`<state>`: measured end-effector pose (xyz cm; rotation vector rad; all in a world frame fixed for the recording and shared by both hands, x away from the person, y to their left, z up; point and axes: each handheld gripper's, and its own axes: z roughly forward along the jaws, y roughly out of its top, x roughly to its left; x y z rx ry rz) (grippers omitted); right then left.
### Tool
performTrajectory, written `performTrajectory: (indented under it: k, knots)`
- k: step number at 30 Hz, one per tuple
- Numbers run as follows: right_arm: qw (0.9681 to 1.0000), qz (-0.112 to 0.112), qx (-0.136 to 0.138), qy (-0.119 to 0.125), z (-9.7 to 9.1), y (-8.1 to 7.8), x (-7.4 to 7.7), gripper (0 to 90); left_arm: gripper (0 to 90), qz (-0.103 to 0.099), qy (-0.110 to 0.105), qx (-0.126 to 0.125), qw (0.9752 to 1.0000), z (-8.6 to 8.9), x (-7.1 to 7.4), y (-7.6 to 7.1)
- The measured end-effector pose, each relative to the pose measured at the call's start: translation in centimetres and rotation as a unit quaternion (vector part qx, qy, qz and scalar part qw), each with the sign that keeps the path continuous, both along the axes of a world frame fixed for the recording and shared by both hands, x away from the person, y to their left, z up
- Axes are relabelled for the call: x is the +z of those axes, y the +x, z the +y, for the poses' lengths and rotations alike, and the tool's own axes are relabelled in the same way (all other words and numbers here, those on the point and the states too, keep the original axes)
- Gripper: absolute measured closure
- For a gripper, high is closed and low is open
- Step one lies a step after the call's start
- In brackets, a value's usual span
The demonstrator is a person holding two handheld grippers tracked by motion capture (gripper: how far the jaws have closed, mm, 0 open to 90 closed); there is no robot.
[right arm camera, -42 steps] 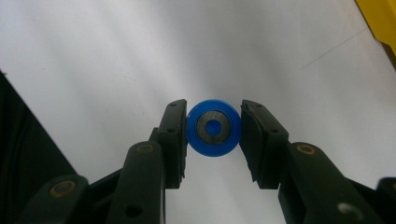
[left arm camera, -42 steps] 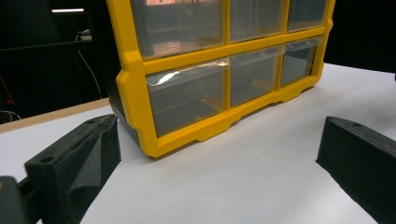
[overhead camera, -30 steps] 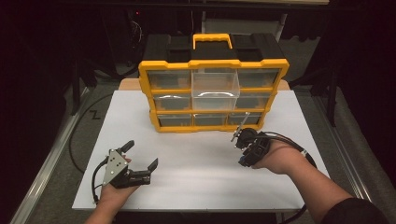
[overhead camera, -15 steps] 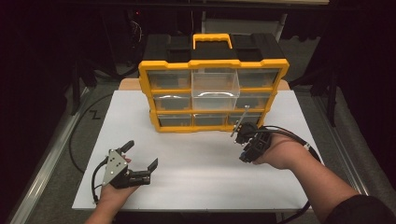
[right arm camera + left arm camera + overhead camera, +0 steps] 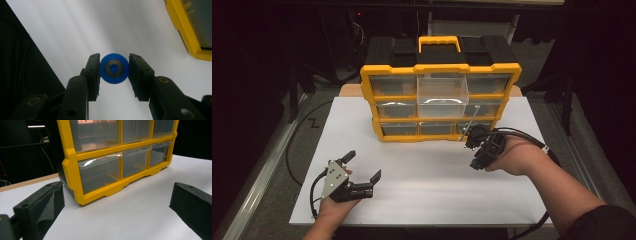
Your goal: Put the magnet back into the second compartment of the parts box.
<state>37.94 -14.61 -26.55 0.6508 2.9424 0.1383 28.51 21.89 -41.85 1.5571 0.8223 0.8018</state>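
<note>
The right gripper (image 5: 114, 68) has its fingers clamped on a round blue handle (image 5: 114, 68) with a metal core. The left gripper (image 5: 362, 172) rests on the smooth white desk (image 5: 427, 175), fingers wide apart, holding nothing.

One yellow drawer cabinet (image 5: 439, 100) with nine clear drawers; before it, two grippers and one blue ring (image 5: 114, 68) on one white board (image 5: 422, 170).

Left gripper (image 5: 360, 167), high view: held low at the near left, its jaws spread wide and nothing between them; the left hand (image 5: 333, 209) grips its body from below, forearm entering from the bottom edge. Right gripper (image 5: 474, 145): held farther forward at the right, raised, the right hand (image 5: 512, 156) wrapped around it, forearm slanting in from the lower right. Right gripper view: jaws drawn in, apparently clamped.
</note>
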Motion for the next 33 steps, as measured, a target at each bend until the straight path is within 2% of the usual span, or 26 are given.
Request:
performTrajectory:
  k: [8, 20, 33]
  knots:
    - [0.9999, -0.007, 0.011, -0.003, 0.5, -0.2, 1.8, 65.1, 0.3, 0.001, 0.0, 0.0, 1.0, 0.0, 0.0, 0.0]
    - [0.9998, -0.004, 0.018, -0.003, 1.1, -0.1, 4.1, 65.2, 0.3, 0.002, 0.0, 0.0, 1.0, 0.1, -0.1, 0.0]
    - [0.9997, -0.006, 0.02, -0.014, 1.5, 0.1, 5.5, 65.2, 0.3, 0.002, -0.001, -0.001, 1.0, 0.1, 0.0, 0.0]
